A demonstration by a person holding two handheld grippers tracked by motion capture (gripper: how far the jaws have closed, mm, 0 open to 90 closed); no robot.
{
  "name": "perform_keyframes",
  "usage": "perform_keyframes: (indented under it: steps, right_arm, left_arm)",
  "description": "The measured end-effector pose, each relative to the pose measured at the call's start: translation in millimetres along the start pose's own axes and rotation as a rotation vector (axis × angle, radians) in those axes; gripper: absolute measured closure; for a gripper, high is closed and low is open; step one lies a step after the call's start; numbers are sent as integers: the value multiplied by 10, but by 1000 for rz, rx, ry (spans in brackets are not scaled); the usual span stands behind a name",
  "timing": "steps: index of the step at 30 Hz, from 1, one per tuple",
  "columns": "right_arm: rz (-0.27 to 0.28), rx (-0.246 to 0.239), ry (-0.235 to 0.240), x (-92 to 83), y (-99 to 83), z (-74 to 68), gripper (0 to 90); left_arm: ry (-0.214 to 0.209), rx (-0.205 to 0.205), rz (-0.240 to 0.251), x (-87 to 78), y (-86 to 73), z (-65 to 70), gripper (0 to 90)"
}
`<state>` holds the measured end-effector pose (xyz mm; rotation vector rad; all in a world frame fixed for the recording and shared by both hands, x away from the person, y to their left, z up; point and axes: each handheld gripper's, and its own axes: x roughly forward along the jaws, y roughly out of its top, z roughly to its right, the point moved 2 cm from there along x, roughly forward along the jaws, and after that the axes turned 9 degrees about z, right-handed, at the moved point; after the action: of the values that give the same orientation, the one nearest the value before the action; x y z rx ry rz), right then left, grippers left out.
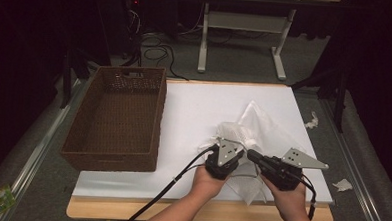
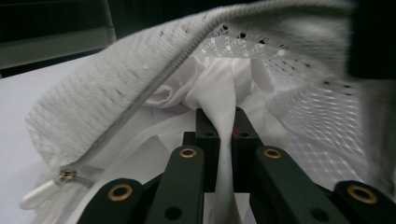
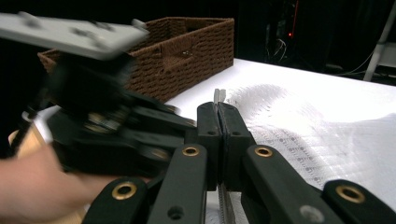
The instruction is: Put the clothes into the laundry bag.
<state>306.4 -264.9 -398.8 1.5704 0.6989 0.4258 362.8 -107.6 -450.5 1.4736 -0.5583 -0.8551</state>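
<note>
White tabletop [image 1: 199,110] under dim light, dark room beyond. Right of the empty wicker basket [image 1: 116,117] lies a mesh zip bag [image 1: 256,125]. My left gripper [image 2: 219,122] has its jaws pinching white cloth [image 2: 219,79] at the bag's open mouth; my right gripper [image 3: 218,119] has its jaws pressed on the bag's zipper edge [image 3: 218,95]. Stuffing looks half done; zipping remains, I judge.

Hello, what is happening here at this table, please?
A person works a white mesh zipper bag on the white table with two handheld grippers. The left gripper has its jaws shut on white cloth at the bag's open mouth. The right gripper is shut on the bag's zipper edge. A brown wicker basket sits empty at the left.
</note>
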Motion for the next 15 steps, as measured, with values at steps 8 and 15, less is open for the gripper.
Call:
perform_keyframes:
  steps: [8,15]
  right_arm:
    - [3,18,-11,-47,-21,93,900]
    - [0,5,-10,-20,-16,64,900]
  left_arm:
    - [-47,54,4,-219,-32,0,390]
    - [-26,15,-106,-632,-335,-229,159]
